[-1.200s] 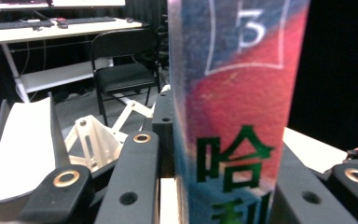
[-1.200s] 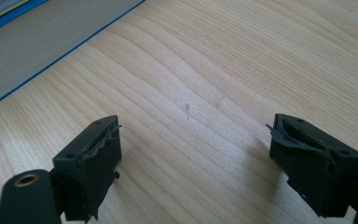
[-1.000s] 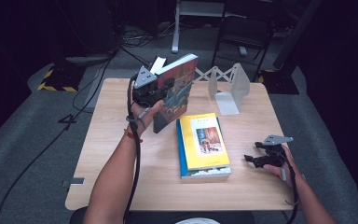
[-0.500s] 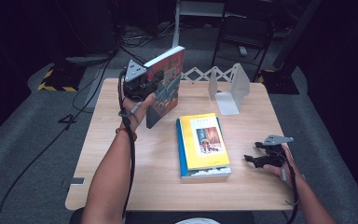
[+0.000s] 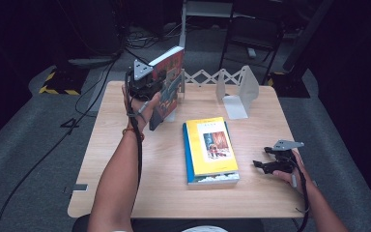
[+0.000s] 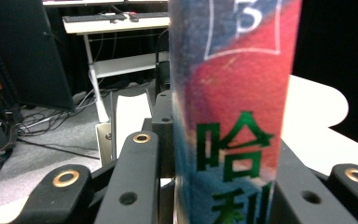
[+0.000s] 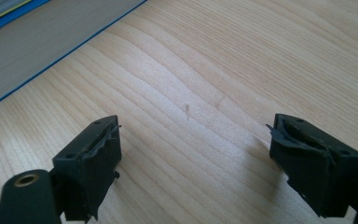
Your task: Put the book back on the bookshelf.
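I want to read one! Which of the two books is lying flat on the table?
The yellow-covered book with the blue spine lies flat on the wooden table. The red-and-blue book stands nearly upright, clamped in the left gripper.

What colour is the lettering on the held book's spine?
Green, on the red-and-blue spine; clearest in the left gripper view.

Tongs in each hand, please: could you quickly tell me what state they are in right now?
Left tongs: closed on the red and blue book, held upright above the table.
Right tongs: open, holding nothing, low over the table.
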`<state>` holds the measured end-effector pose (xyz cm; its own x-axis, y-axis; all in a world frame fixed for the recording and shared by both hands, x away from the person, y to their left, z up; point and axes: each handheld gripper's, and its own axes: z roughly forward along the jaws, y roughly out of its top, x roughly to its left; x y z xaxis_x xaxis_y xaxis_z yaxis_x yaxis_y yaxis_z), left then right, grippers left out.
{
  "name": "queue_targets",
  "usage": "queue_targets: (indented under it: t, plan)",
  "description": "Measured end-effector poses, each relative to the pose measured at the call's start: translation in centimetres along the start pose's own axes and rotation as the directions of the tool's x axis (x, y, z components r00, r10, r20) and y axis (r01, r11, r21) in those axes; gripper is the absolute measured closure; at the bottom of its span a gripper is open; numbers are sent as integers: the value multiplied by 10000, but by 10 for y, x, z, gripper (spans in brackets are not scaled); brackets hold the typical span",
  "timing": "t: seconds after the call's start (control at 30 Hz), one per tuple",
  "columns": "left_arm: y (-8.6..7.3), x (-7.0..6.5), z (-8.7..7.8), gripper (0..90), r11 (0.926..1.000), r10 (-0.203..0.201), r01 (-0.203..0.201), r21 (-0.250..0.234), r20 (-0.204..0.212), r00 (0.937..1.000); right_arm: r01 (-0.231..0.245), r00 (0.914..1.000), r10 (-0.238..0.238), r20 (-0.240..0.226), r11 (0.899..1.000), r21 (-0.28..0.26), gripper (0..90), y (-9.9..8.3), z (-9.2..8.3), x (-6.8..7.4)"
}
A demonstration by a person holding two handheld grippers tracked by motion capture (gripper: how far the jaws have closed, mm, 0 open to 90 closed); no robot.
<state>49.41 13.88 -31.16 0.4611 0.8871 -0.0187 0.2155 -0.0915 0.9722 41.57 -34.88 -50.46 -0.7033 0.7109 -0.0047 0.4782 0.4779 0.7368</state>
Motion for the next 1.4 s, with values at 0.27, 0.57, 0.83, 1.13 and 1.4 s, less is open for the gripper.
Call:
queue_targets:
  t: [0.27, 0.57, 0.83, 1.13, 1.4]
  plan:
    - [5, -5, 20, 736, 9998, 77, -71, 160, -353, 9993, 21, 10000, -21, 21, 10000, 0, 166, 0, 0, 0]
    - [5, -9, 41, 736, 9991, 165, -126, 407, -965, 9952, 20, 10000, -20, 21, 10000, -1, 166, 0, 0, 0]
    - [2, -10, 60, 734, 9977, 263, -169, 654, -1450, 9891, 34, 10000, -34, 9, 10000, -1, 166, 0, 0, 0]
    - [-3, -10, 75, 734, 9969, 234, -100, 783, -1723, 9848, 49, 10000, -49, -33, 10000, -8, 166, 0, 0, 0]
    - [-6, -8, 86, 733, 9969, 262, -123, 783, -1787, 9836, 79, 10000, -79, -55, 10000, -13, 166, 0, 0, 0]
